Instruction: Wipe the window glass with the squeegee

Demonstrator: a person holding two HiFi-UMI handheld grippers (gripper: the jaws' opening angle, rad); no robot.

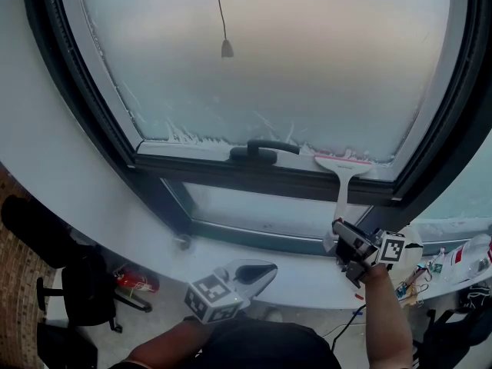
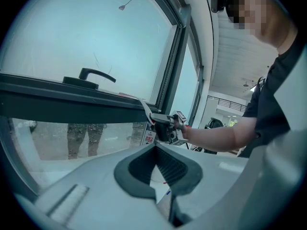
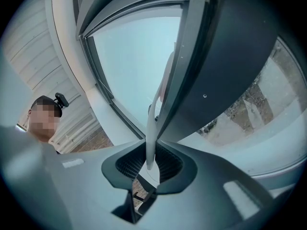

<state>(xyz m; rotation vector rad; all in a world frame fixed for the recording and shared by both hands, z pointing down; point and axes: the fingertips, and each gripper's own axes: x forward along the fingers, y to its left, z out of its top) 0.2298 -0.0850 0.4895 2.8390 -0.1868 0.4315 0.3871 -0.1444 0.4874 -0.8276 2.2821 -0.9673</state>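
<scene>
squeegee is up on the window, its wide head lying along the bottom edge of the upper glass, right where the pane meets the dark frame, just right of the black window handle. right gripper has it by the low end of the stem, jaws clamped on thin white plastic. the right gripper view shows that stem rising straight out from between the ribbed dark pads. left gripper hangs low over the sill, tips pinched together on nothing.

how will it handle? it looks light: a slim moulded plastic tool, stiff in the stem, with a pinkish strip along the head that is likely a softer rubber lip. the stem is narrow and smooth, so i'd expect it to want to twist in the pads once the lip drags on the glass. the hold sits far from the head, which gives good reach but a lot of leverage against the grip. a hold nearer the head would steady it.

the glass is fogged and milky, hard, flat and slick, with a ragged white crust of foam or frost along its bottom and left edges. a thin cord ending in a small weight hangs at the top of the pane. the lower pane is clearer. the sill is smooth, matte and white.
</scene>
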